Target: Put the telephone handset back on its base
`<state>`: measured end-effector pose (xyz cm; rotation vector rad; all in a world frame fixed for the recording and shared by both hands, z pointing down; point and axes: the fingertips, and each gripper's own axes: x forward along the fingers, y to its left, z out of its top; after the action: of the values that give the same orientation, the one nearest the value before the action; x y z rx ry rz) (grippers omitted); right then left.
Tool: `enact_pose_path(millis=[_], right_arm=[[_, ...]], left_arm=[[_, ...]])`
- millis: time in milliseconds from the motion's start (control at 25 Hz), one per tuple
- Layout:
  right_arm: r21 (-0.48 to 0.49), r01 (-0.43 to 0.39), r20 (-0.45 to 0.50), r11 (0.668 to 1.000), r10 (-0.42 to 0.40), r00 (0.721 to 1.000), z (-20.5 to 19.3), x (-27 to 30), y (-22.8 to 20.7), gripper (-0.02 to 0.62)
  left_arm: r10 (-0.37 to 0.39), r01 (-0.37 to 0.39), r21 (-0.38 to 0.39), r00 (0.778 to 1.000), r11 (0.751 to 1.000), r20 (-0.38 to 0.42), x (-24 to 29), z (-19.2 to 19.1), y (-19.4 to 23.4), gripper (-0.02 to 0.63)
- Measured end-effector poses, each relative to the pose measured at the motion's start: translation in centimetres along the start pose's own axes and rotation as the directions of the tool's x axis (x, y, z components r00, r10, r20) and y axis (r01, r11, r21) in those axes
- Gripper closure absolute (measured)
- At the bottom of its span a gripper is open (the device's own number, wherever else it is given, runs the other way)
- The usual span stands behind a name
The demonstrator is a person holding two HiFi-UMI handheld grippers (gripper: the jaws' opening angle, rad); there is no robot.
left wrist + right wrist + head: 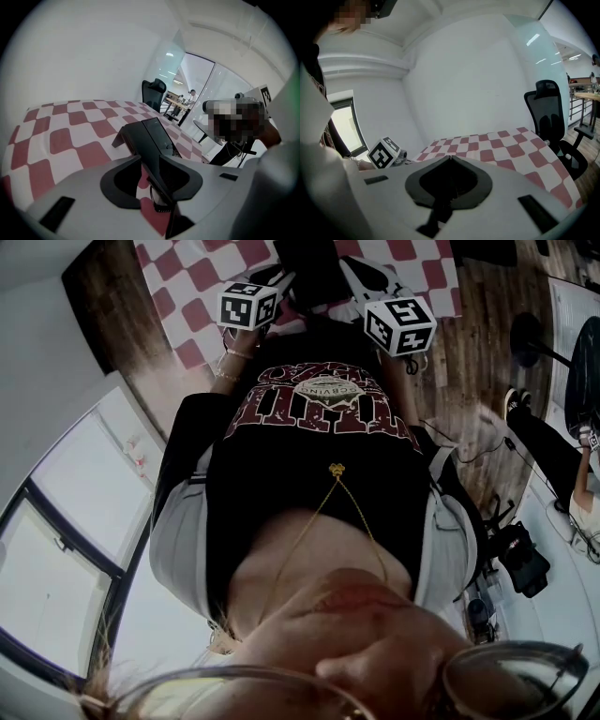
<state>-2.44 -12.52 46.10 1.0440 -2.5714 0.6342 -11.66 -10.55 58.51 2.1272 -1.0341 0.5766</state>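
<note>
The black telephone stands on a red-and-white checked cloth; in the head view it shows as a dark shape between the two marker cubes. Its handset runs back between the jaws of my left gripper, with the coiled cord at its near end. The handset lies against the right jaw, and a strip of cloth shows between it and the left jaw. My right gripper hangs above the cloth with its tips together and nothing between them.
A black office chair stands past the table's far right corner. The left gripper's marker cube sits close to the right gripper's left side. A white wall rises behind the table. Wooden floor lies to the right.
</note>
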Motion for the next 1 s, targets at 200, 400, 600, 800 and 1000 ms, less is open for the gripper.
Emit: enact_pose_path(millis=[200,400,600,800,1000], right_arm=[[-0.001,0.003,-0.004,1.000,-0.004,1.000,-0.2,-0.1,-0.1,0.574],[-0.003,0.001,-0.009,1.000,-0.002,1.000,-0.3,0.1,-0.1,0.574],[-0.005,-0.004,-0.014,1.000,0.004,1.000,-0.4,0.2,0.0,0.574],[-0.006,-0.005,-0.019,1.000,0.005,1.000,-0.5,0.3,0.0,0.574],[-0.004,-0.007,-0.026,1.000,0.007,1.000,-0.6,0.3,0.0,0.574]], left_arm=[[0.003,-0.003,0.026,1.000,1.000,0.008,-0.3,0.5,-0.2,0.519],[-0.010,0.010,0.065,1.000,0.998,0.007,-0.1,0.9,-0.9,0.539],[-0.008,0.007,0.131,1.000,0.991,0.004,-0.1,1.5,-1.6,0.565],[-0.009,0.008,0.178,1.000,0.984,0.005,-0.2,2.0,-2.2,0.584],[0.007,-0.009,0.224,1.000,0.974,0.011,-0.2,2.4,-2.4,0.594]])
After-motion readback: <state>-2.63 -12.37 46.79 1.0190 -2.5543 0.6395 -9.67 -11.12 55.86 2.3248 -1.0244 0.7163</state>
